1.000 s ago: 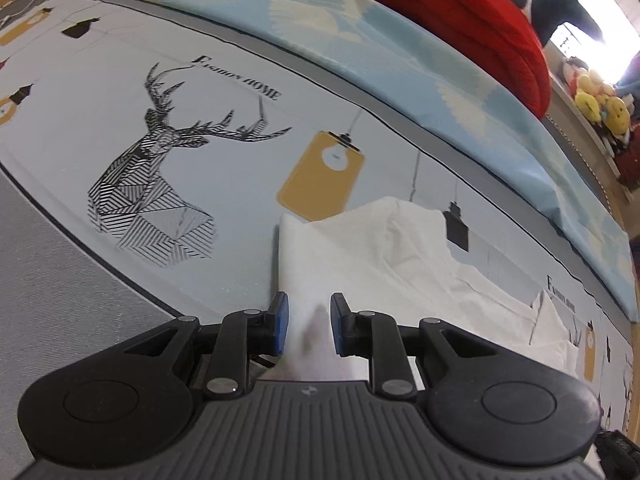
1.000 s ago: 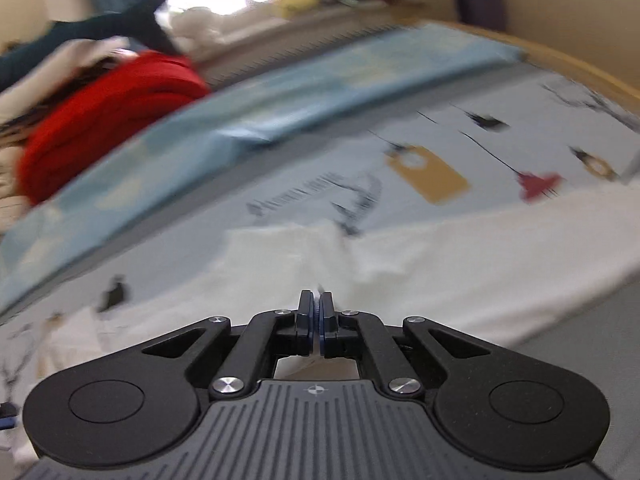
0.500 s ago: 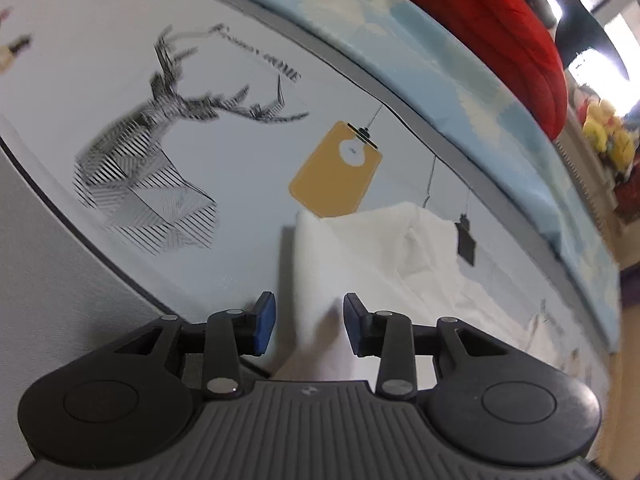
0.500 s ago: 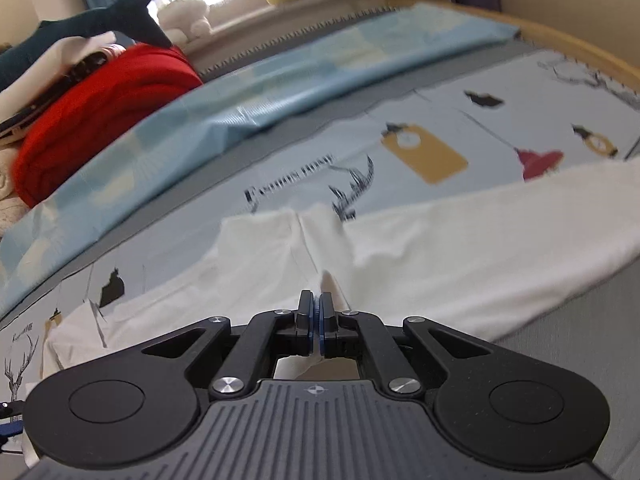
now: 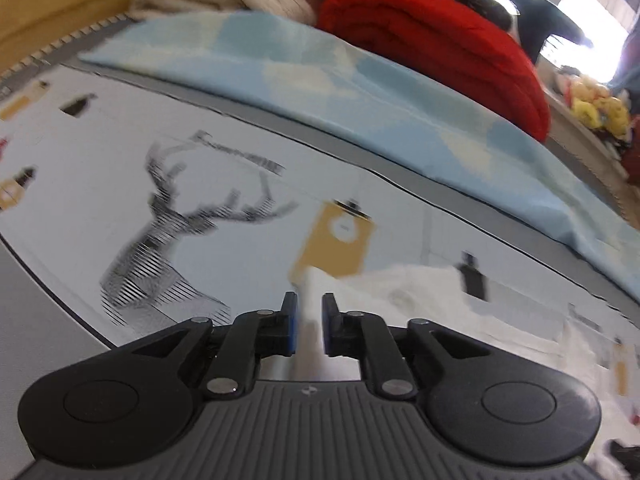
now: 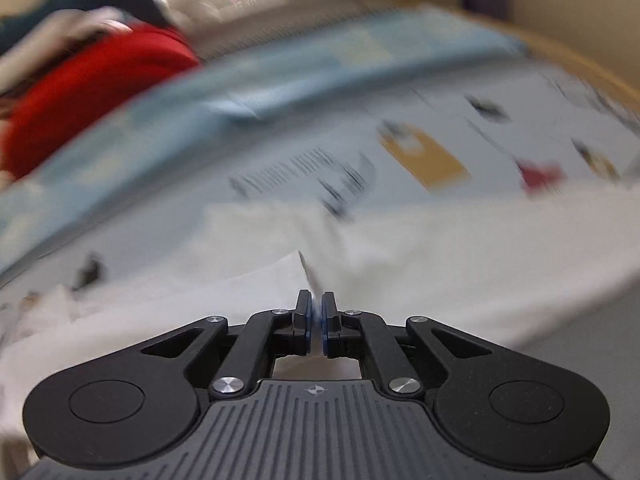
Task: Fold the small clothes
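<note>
— So, where's the white garment (image 5: 420, 300)?

— Spread flat on the printed bedsheet (image 5: 240, 248), soft and rumpled, running ahead of both grippers. One corner of it stands up as a thin ridge between the blue pads of the left gripper (image 5: 308, 322).

— Is that one gripping?

— Its jaws are closing with the cloth between them; a narrow gap shows, and the pads look just short of pressing.

— And the right gripper (image 6: 315, 322)?

— Nearly closed, pinching a sharp raised fold of the same white fabric (image 6: 440, 248), which peaks just ahead of its tips.

— What lies beyond?

— Past the left gripper, a striped deer-head print (image 5: 160, 236) and a mustard tag shape (image 5: 336, 240) on the smooth sheet. Farther off, a pale blue blanket (image 5: 360, 92) in a long band, then a thick, ribbed red quilt (image 5: 440, 44), folded
</note>
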Motion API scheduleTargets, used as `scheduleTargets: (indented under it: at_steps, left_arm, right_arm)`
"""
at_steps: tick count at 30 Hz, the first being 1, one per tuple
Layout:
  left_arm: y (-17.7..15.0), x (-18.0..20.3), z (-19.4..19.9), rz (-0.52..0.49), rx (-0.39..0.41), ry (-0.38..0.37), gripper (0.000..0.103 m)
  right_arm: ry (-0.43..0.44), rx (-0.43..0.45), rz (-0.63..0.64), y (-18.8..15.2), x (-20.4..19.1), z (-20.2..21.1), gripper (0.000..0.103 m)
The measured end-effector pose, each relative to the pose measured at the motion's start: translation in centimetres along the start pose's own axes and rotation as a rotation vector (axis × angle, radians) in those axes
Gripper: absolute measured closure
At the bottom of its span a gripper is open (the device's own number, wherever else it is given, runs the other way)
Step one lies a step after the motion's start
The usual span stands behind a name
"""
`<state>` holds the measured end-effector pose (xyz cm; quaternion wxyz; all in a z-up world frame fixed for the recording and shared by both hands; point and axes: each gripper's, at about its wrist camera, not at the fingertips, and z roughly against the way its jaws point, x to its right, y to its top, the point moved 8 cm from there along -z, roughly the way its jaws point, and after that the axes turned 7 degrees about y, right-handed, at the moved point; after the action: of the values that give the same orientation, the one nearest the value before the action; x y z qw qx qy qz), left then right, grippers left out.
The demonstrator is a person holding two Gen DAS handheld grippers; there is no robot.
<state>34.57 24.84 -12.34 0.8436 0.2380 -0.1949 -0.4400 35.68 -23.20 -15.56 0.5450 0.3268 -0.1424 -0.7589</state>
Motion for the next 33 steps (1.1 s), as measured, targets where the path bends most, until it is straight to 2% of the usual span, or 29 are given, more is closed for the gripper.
scheduleTargets:
  at_steps: [3, 7, 9, 12, 14, 18, 19, 20, 21, 23, 25, 27, 29, 30, 33]
  left_arm:
    - [-1.5, 1.2, 0.0, 0.0, -0.09, -0.054, 0.088]
    - [-4.0, 1.7, -0.7, 0.042, -0.214, -0.095, 0.088]
    - [-4.6, 1.6, -0.3, 0.072, -0.237, -0.104, 0.088]
    - [-5.1, 1.3, 0.3, 0.107, -0.255, -0.101, 0.088]
    - [-5.8, 1.3, 0.5, 0.131, -0.29, -0.104, 0.089]
    - [-6.9, 0.7, -0.2, 0.143, -0.343, -0.054, 0.088]
    - [-7.0, 0.2, -0.5, 0.123, -0.341, -0.008, 0.089]
    - [-7.2, -0.7, -0.9, 0.106, -0.335, 0.069, 0.09]
    - [-7.4, -1.5, -1.2, 0.11, -0.336, 0.111, 0.1]
    - [-7.6, -2.3, -1.3, 0.167, -0.352, 0.127, 0.101]
    - [-6.9, -1.4, 0.2, 0.181, -0.32, 0.101, 0.098]
    - [-5.8, 0.7, 2.3, 0.154, -0.264, 0.019, 0.096]
    - [-5.1, 3.2, 4.1, 0.133, -0.223, -0.079, 0.09]
    - [-5.1, 4.3, 4.7, 0.117, -0.221, -0.111, 0.084]
    - [-6.5, 7.5, 5.9, 0.031, -0.241, -0.182, 0.08]
  right_arm:
    - [-0.001, 0.001, -0.03, 0.3, 0.6, 0.0, 0.099]
    - [0.113, 0.002, -0.054, 0.5, -0.5, 0.2, 0.099]
    - [0.149, -0.052, -0.075, -0.2, -0.5, -0.4, 0.099]
    - [0.121, -0.167, -0.074, -1.4, -0.1, -1.9, 0.098]
    - [0.121, -0.184, -0.082, -1.8, 0.3, -2.2, 0.099]
    - [0.105, -0.164, -0.044, -1.2, 0.4, -1.5, 0.097]
    - [0.105, -0.157, -0.055, -0.9, 0.7, -1.2, 0.095]
    - [0.107, -0.152, -0.073, -0.8, 1.1, -1.1, 0.092]
    - [0.11, -0.146, -0.091, -0.7, 1.5, -0.8, 0.091]
    - [0.107, -0.125, -0.114, -0.2, 2.6, 0.0, 0.091]
    - [0.096, -0.095, -0.131, 0.7, 3.8, 0.9, 0.088]
    - [0.092, -0.06, -0.153, 1.5, 5.3, 2.0, 0.083]
    - [0.077, -0.024, -0.183, 2.3, 7.4, 3.0, 0.082]
    - [0.069, -0.006, -0.203, 2.7, 8.6, 3.5, 0.082]
    - [0.026, 0.041, -0.266, 3.8, 12.7, 4.6, 0.082]
